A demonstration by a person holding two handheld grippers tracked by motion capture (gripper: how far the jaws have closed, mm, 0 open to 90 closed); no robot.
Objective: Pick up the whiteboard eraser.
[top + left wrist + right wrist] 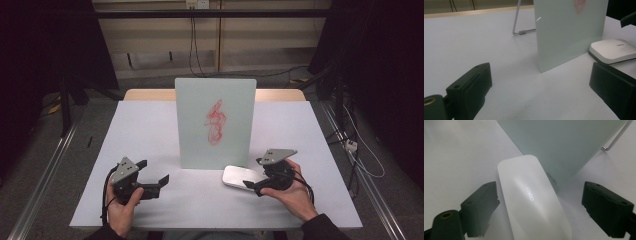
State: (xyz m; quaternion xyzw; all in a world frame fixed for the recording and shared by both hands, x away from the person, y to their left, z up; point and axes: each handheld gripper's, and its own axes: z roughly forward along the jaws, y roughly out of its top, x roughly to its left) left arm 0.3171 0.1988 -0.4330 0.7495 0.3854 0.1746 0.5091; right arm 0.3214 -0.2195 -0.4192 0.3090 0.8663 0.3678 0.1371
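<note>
Two grippers rest low: my right gripper (pixel 540 207), jaws apart, straddles the white eraser (pixel 534 200) lying beside the glass board (pixel 215 122); my left gripper (pixel 150 175) gapes empty, well apart.

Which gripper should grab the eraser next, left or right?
Right. The right gripper is open with its jaws either side of the eraser. The left gripper sits apart, across the board.
</note>
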